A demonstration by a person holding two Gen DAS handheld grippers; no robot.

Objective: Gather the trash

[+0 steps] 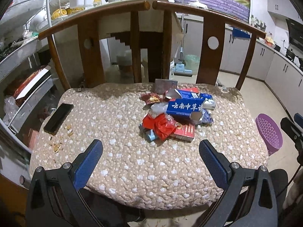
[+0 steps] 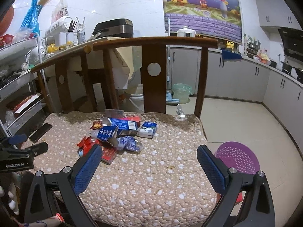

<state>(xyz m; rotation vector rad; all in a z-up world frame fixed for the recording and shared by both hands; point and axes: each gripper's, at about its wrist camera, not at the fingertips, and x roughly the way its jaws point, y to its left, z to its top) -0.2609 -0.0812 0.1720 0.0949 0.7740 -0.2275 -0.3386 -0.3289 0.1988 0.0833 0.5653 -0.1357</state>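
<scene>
Left tongs (image 1: 151, 156) and right tongs (image 2: 149, 158): both spread wide, empty, above cushion (image 1: 132, 166) near edge. Trash pile (image 1: 178, 113) toward cushion's back edge; purple basket (image 2: 237, 158) apparently on floor beside right edge. Phone (image 1: 58, 118) at left edge.

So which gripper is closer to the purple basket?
Right. The right gripper hangs by the cushion's edge just beside the purple basket; the left gripper sits further left, before the trash pile.

Dim indoor light — sharp, edges fisheye-bent
</scene>
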